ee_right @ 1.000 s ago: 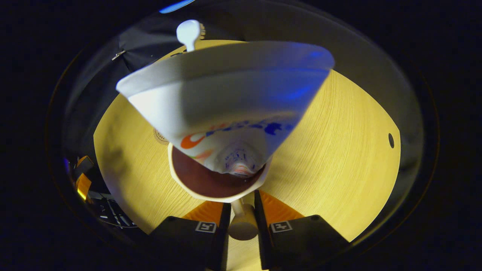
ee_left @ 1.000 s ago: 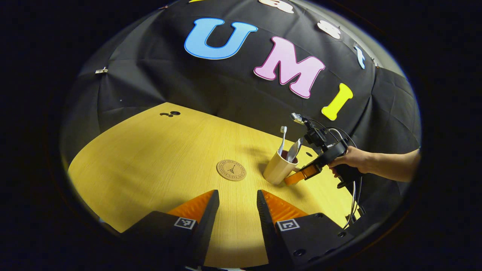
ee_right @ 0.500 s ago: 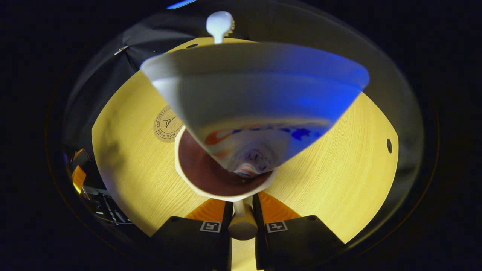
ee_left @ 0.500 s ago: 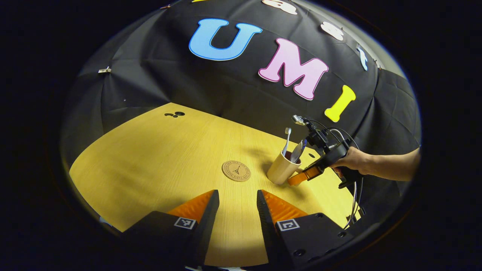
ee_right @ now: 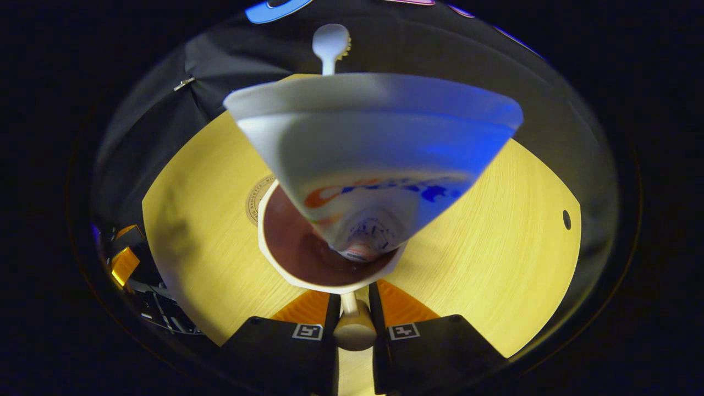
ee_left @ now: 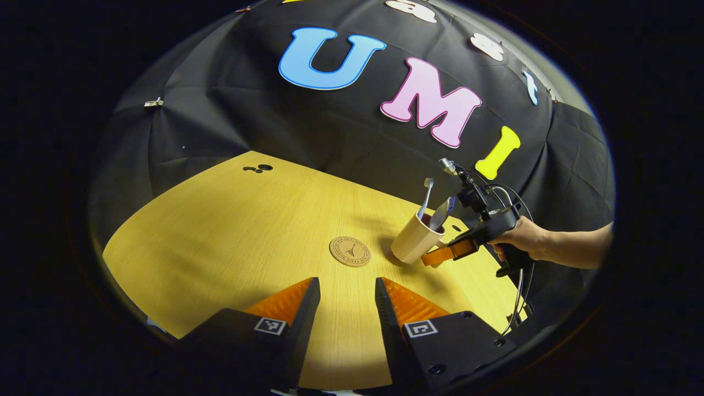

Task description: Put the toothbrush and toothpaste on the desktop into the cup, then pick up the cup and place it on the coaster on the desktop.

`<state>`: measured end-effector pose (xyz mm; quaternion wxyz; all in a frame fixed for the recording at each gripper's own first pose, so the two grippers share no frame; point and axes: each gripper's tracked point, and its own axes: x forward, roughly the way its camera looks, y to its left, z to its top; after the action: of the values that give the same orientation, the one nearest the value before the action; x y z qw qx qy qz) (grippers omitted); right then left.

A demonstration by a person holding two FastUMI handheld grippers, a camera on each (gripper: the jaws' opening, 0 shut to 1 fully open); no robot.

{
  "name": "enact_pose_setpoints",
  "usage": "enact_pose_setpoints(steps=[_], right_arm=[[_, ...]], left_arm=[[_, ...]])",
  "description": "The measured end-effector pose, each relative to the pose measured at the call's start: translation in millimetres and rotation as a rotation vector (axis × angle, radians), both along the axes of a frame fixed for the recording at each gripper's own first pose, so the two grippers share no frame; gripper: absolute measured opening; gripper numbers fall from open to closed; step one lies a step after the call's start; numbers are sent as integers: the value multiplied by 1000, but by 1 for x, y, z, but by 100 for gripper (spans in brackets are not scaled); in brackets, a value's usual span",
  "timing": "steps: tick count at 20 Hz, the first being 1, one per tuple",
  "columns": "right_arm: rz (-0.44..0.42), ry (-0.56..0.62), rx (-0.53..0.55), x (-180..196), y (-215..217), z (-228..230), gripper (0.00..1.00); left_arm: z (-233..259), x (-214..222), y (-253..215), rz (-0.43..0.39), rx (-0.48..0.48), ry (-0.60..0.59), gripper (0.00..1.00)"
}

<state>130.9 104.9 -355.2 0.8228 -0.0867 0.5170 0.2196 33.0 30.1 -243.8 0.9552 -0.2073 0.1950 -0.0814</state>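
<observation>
A beige cup (ee_left: pixel 413 241) with a brown inside (ee_right: pixel 300 253) hangs tilted just right of the round cork coaster (ee_left: pixel 350 251). A white toothbrush (ee_left: pixel 426 192) and a white-and-blue toothpaste tube (ee_left: pixel 441 213) stand in it. My right gripper (ee_right: pixel 353 301) is shut on the cup's handle (ee_right: pixel 355 327); a hand (ee_left: pixel 522 239) holds that gripper (ee_left: pixel 440 256). In the right gripper view the toothpaste tube (ee_right: pixel 374 154) looms large, the toothbrush head (ee_right: pixel 330 41) peeks above it, and the cup rim hides part of the coaster (ee_right: pixel 257 199). My left gripper (ee_left: pixel 344 297) is open near the front edge.
The yellow wooden table (ee_left: pixel 231 231) has small holes at the far left (ee_left: pixel 258 168) and one on the right (ee_right: pixel 566 219). Black cloth walls close off the back. The left gripper (ee_right: pixel 124 264) sits at the table's left edge in the right gripper view.
The right gripper has carried the cup closer to the coaster, whose edge now slips behind the cup rim. The cup tilts more. The left gripper stays open and nearly still.
</observation>
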Motion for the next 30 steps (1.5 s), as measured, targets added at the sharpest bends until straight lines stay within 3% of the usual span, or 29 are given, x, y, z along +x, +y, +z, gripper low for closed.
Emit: enact_pose_setpoints(steps=[10, 16, 30], right_arm=[[94, -7, 39, 10, 89, 15, 28], [136, 35, 9, 23, 138, -10, 28], [124, 64, -57, 27, 148, -17, 28]], left_arm=[[-1, -8, 28, 18, -14, -3, 63], [-1, -13, 52, 53, -31, -8, 63], [-13, -14, 60, 55, -60, 1, 64]])
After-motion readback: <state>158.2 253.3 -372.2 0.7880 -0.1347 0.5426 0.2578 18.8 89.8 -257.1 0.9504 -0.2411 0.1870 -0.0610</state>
